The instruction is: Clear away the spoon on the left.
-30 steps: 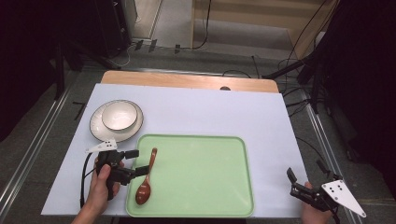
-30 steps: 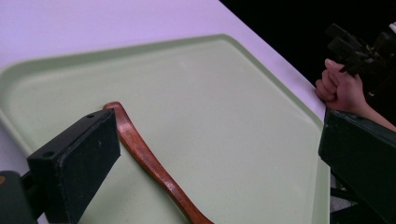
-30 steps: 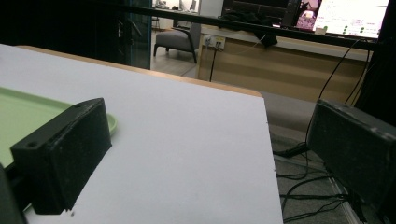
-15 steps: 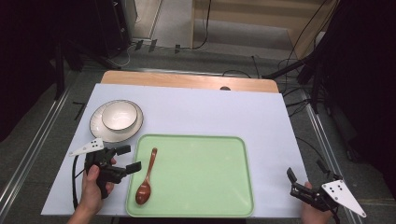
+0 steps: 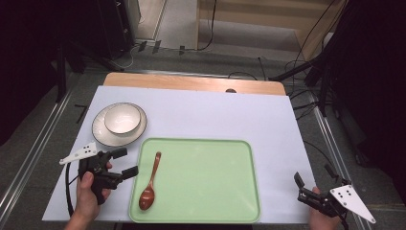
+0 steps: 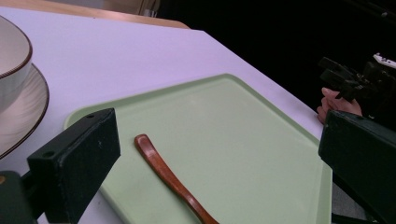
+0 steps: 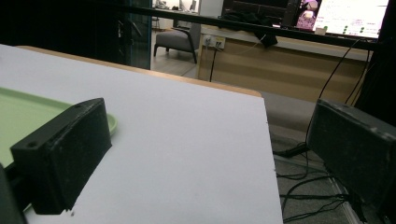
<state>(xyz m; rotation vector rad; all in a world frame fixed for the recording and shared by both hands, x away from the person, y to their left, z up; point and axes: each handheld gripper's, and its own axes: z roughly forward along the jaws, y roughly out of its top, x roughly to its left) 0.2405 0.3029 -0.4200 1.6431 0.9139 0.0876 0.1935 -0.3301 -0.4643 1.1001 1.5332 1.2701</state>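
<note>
1. high view: a wooden spoon (image 5: 150, 181) lies inside the green tray (image 5: 206, 182), along its left side, bowl end near and handle pointing far. the left gripper (image 5: 123, 163) sits just left of the tray's left rim, held in a hand (image 5: 87, 199), jaws apart and empty, pointing right toward the spoon but clear of it. compared with one second ago, when its jaws reached over the rim at the spoon's handle, it has drawn back leftward; the spoon has stayed where it was. the bowl (image 5: 122, 119) rests on a plate (image 5: 103, 134) at far left, on the white table cover (image 5: 210, 115). the right gripper (image 5: 302, 186) rests at the near right corner, jaws apart and empty, unchanged in place.
2. left gripper view: the two black jaws stand wide apart with nothing between them. the spoon (image 6: 170, 177) lies on the tray (image 6: 243, 140) beyond the jaws, untouched. the plate and bowl edge (image 6: 18, 107) appear at left; the right gripper (image 6: 350, 84) is seen well apart at far right.
3. right gripper view: the jaws are spread wide and hold nothing; between them lies bare table cover (image 7: 187, 149), with a corner of the tray (image 7: 28, 116) at left.
</note>
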